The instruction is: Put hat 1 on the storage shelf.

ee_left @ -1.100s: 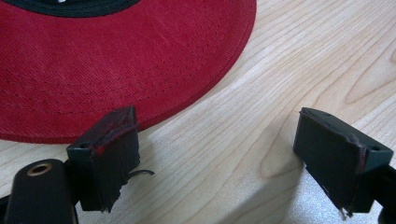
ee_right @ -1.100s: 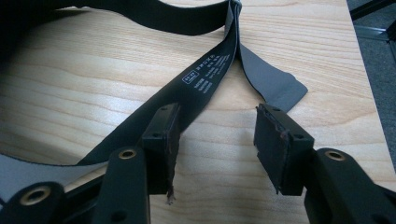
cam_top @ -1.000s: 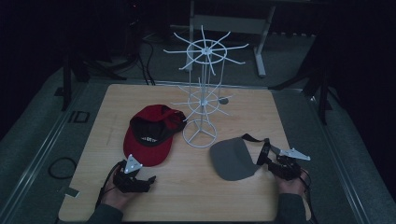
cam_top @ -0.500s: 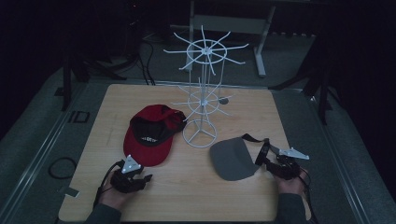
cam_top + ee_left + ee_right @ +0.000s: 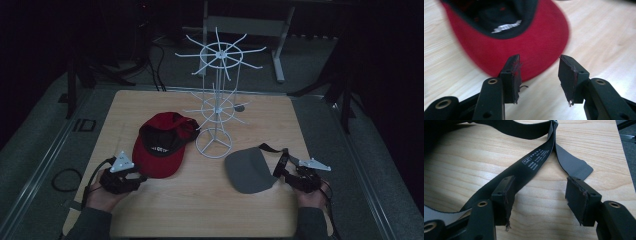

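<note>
High view: table [image 5: 200, 210] bears a white wire rack [image 5: 216, 100] mid-table, a red cap [image 5: 160, 150] to its left and a grey visor [image 5: 247, 172] to its right. Left gripper [image 5: 537, 75] hovers at the cap's brim, jaws apart, empty. Right gripper [image 5: 537, 195], jaws just opened wide, straddles the visor's black strap [image 5: 534, 160], its left jaw against it, not clamped.

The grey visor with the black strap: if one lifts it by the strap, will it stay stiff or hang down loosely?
The black strap lies in loose curves on the table, so it would probably hang limp. The brim of the grey visor keeps a smooth curved shape, so it likely stays fairly stiff and would dangle below. It looks thin, so probably light.
</note>
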The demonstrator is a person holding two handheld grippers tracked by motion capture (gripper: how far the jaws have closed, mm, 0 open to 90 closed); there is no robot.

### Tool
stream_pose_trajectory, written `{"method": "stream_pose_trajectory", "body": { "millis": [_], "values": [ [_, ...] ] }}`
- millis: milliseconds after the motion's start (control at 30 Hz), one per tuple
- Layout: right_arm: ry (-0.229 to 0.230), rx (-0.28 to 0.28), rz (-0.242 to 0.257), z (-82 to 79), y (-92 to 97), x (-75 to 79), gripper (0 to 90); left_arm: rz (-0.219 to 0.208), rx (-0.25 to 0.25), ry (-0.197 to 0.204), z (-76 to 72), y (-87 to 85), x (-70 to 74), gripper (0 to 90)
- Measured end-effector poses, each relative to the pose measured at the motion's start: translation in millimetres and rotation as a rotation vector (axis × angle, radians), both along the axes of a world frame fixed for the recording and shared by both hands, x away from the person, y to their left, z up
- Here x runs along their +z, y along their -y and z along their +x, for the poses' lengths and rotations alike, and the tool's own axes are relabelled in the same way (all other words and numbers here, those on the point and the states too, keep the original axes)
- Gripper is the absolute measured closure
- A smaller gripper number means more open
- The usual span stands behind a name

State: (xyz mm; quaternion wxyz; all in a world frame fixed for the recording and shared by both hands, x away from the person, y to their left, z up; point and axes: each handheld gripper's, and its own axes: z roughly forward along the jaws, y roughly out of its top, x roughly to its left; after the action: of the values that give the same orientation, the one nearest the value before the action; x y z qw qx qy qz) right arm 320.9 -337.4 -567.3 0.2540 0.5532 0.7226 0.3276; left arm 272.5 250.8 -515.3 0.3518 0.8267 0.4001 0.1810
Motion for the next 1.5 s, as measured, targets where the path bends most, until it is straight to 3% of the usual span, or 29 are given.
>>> {"method": "stream_pose_trajectory", "body": {
  "millis": [233, 633, 667, 1067, 1133, 1500],
  "values": [
    [-0.001, 0.001, 0.0, 0.0, -0.1, 0.0, 40.4, -0.028, 0.083, -0.02, 19.3, -25.0, 0.6, 53.2],
    [-0.001, 0.007, 0.0, 0.2, -0.3, -0.1, 38.7, -0.085, 0.129, -0.106, 49.7, -38.9, -7.8, 53.1],
    [-0.001, 0.008, 0.0, 0.2, -0.4, -0.1, 38.5, -0.099, 0.126, -0.117, 51.1, -39.1, -9.2, 53.1],
    [-0.003, 0.01, -0.001, 0.3, -0.5, -0.1, 37.8, -0.084, 0.069, -0.184, 49.5, -25.4, -13.2, 62.1],
    [-0.003, 0.01, -0.002, 0.3, -0.5, -0.1, 37.7, -0.09, 0.027, -0.217, 49.5, -15.5, -15.9, 59.5],
    [-0.005, 0.012, -0.001, 0.6, -0.6, 0.0, 36.9, -0.139, -0.016, -0.279, 68.5, -9.0, -25.0, 54.0]
  ]
}}
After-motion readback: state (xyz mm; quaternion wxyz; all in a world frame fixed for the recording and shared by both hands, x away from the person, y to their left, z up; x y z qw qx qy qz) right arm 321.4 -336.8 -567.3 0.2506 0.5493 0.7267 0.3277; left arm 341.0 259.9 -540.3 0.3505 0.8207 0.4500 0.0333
